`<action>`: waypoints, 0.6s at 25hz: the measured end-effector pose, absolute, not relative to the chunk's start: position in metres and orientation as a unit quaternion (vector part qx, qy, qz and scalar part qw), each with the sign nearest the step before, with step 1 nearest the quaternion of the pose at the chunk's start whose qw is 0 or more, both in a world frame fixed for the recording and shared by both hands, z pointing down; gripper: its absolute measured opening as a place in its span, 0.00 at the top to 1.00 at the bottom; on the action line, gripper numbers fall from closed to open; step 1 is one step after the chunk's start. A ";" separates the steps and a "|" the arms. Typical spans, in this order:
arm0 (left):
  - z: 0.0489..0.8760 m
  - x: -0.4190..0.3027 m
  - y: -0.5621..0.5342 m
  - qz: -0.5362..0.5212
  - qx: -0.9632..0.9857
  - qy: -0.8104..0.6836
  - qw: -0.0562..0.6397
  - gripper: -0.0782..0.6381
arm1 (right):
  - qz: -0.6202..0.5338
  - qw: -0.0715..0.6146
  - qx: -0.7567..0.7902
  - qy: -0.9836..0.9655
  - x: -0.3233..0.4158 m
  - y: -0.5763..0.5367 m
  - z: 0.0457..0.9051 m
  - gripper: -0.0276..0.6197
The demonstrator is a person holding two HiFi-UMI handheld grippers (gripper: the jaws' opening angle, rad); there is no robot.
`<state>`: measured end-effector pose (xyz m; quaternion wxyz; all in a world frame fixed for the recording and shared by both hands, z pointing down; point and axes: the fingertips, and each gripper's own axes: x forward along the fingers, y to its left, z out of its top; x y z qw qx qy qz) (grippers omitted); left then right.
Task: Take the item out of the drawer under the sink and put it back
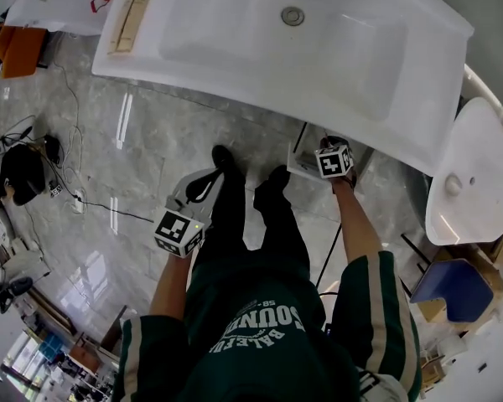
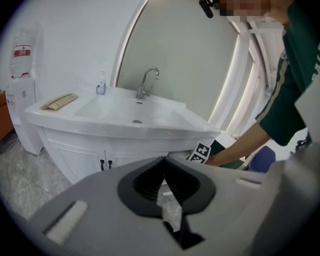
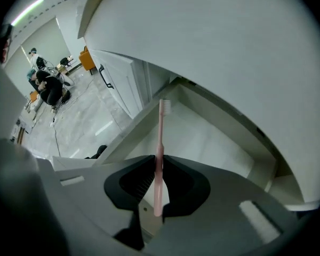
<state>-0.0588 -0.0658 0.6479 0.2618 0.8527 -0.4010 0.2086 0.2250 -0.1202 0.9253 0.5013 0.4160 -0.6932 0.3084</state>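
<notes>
The grey marble floor (image 1: 142, 141) spreads beneath both of your grippers, and the broad white sink (image 1: 293, 48) sits ahead of them: well ahead of and above your left jaws, and directly over your right jaws, where its pale underside fills the upper part of the right gripper view. Below the basin, ahead of your left jaws, the white cabinet doors (image 2: 105, 164) with their small black handles are closed. The drawer (image 3: 202, 137) stands pulled open under the sink, and its white interior lies just ahead of and below your right jaws. Your right gripper (image 3: 159, 183) reaches in at that drawer with its jaws closed to a narrow gap on the handle of a pink toothbrush (image 3: 159, 159). The pads pinch the handle from both sides. The brush runs straight out ahead of the jaws, with its bristled head at the far end over the drawer's inside; whether it touches the drawer you cannot tell. Your left gripper (image 2: 162, 183) hangs low over the floor, well to the left of the drawer, its jaws brought together at the tips with nothing between them. On the sink far ahead of those jaws stand a curved faucet (image 2: 148, 82), a wooden strip (image 2: 58, 102) on the rim to its left, and a small soap bottle (image 2: 101, 85).
</notes>
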 end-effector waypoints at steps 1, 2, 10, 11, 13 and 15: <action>0.651 -0.059 -0.065 0.209 0.851 -0.402 0.265 0.82 | 0.316 0.502 0.416 -0.689 0.226 -0.121 0.930 0.88; 0.653 -0.060 -0.064 0.209 0.849 -0.404 0.268 0.82 | 0.324 0.504 0.416 -0.685 0.226 -0.121 0.935 0.88; 0.661 -0.077 -0.064 0.216 0.837 -0.419 0.278 0.82 | 0.352 0.521 0.415 -0.658 0.228 -0.113 0.967 0.88; 0.661 -0.078 -0.063 0.216 0.836 -0.420 0.279 0.82 | 0.354 0.523 0.413 -0.656 0.228 -0.110 0.970 0.88; 0.663 -0.080 -0.063 0.215 0.834 -0.422 0.282 0.82 | 0.356 0.526 0.410 -0.655 0.228 -0.109 0.974 0.88; 0.666 -0.081 -0.062 0.213 0.834 -0.423 0.283 0.82 | 0.359 0.525 0.411 -0.653 0.228 -0.112 0.975 0.88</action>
